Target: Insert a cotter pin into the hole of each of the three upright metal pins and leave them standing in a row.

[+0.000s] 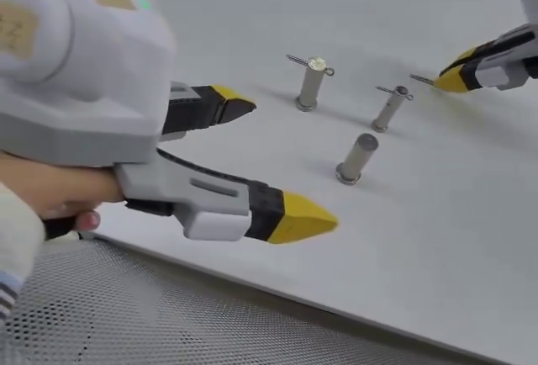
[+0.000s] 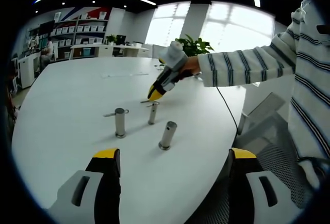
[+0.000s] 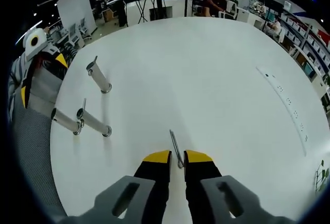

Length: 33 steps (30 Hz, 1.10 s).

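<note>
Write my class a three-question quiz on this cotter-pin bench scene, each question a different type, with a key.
1. How many of the three metal pins already have a cotter pin through them?
2. True or false: the left gripper is shut on a cotter pin.
3. What does the right gripper hold? A) a loose cotter pin B) a metal pin C) nothing
Key: 1. two; 2. false; 3. A

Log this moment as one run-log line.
left gripper: open, empty | right gripper: shut on cotter pin | far pin, middle pin: fitted | near pin: bare
</note>
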Tool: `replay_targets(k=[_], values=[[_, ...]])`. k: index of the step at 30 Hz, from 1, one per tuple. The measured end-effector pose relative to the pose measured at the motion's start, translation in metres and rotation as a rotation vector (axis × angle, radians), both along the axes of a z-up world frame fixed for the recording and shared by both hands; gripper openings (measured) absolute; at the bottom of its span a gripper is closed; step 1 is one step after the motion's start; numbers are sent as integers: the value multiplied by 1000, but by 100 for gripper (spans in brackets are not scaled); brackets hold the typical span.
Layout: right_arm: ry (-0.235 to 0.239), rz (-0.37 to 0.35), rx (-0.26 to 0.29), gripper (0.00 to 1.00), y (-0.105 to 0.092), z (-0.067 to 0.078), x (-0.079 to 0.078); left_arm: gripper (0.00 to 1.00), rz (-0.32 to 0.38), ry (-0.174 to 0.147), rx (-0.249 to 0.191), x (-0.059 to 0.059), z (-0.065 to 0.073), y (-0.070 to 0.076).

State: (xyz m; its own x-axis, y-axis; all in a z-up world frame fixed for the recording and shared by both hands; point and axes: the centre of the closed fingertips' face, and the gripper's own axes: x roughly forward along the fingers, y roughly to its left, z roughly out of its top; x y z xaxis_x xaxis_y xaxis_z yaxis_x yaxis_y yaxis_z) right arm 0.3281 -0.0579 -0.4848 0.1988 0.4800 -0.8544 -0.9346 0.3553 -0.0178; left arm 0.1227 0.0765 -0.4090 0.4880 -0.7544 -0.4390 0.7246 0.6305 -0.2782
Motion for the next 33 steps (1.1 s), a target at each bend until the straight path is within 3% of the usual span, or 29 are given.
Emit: replay_targets(k=[5,6,7,12,19,23,33], values=[[-18,51,-92,0,-9,-6,-4,84,-4,2,-2,-1,0,-1],[-38,74,-62,0,-2,-6,-2,84,-3,1,-4,-1,0,-1],[-20,46,-80,0,-5,-9,-5,84,-2,1,-4,-1,0,-1],[-42,80,-108,0,-6,-1,-3,84,-6,-1,-1,-2,0,-2],[-76,93,-137,0,-7,-5,-4,81,-14,3,3,-3,-1,-2],[-99,113,-157,0,-6,-5,-4,80,-19,-1,27,-3,-3,-1],[-181,185,-169,0,-2,13,-9,77,-28,3,39,-5,-2,-3]])
